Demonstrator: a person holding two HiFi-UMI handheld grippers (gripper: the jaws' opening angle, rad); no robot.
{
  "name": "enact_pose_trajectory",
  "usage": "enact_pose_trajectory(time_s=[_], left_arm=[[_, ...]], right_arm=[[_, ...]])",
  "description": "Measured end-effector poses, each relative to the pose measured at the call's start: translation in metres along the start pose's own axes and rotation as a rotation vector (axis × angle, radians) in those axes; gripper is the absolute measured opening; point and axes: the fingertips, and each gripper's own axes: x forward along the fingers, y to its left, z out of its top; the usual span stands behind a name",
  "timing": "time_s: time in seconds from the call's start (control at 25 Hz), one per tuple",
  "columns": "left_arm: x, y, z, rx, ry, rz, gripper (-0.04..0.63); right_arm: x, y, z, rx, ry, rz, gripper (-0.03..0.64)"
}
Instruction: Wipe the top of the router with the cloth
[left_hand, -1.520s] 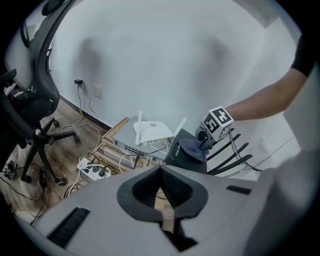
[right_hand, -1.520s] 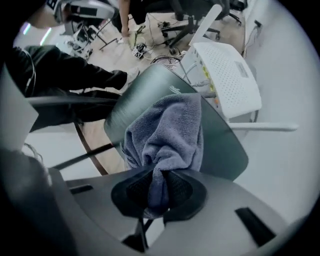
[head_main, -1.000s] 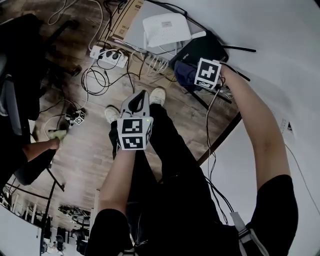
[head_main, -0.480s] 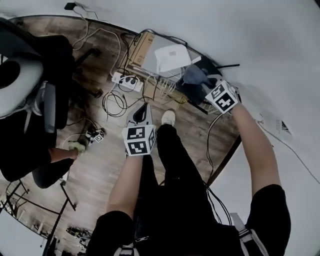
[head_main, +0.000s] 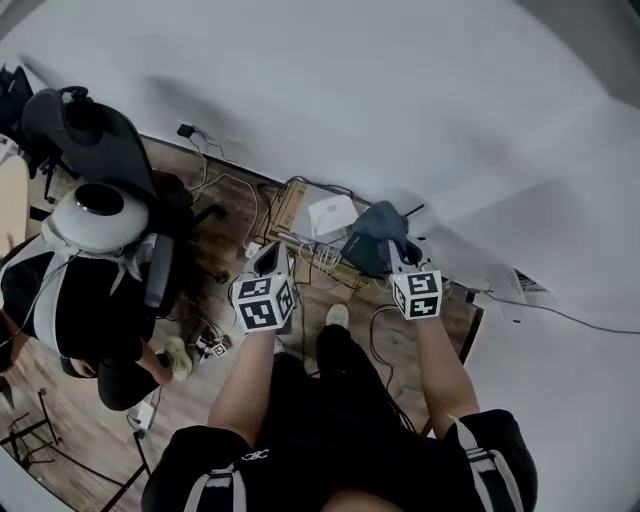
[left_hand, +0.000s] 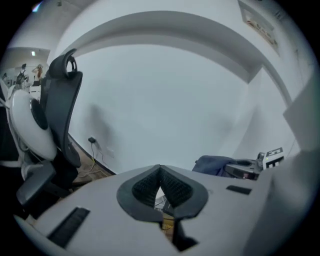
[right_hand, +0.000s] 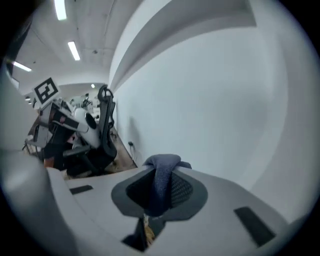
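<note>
Down by the wall (head_main: 400, 100), among loose cables (head_main: 322, 258), a white router (head_main: 330, 214) lies just beside a dark box (head_main: 362, 256) with an antenna (head_main: 410, 210). The right hand-held gripper (head_main: 396, 248) is clamped on a fold of the dark blue cloth (head_main: 383, 224), which hangs over that box; whether they touch, I cannot tell. The left hand-held gripper (head_main: 272, 258) is closed with nothing between its pads. To wipe well, I judge the cloth should settle flat on the top, then sweep in overlapping, light strokes, clear of antenna and cables.
</note>
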Motion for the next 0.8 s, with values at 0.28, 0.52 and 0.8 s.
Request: enact_pose_trajectory(time_s=[0.28, 0.52, 0.8], left_arm=[[-0.078, -0.032, 0.110, 0.225, -0.218, -0.030, -0.005], [-0.151, -0.054, 0.205, 0.368, -0.471, -0.038, -0.005], [-0.189, -0.063, 0.226, 0.358, -0.560, -0.071, -0.005]], right_arm=[[-0.088, 0.031, 0.160, 0.163, -0.428, -0.094, 0.026], [-0.151, 0.045, 0.258, 0.182, -0.659, -0.109, 0.025], [-0.158, 0.066, 0.282, 0.147, -0.678, -0.116, 0.025]])
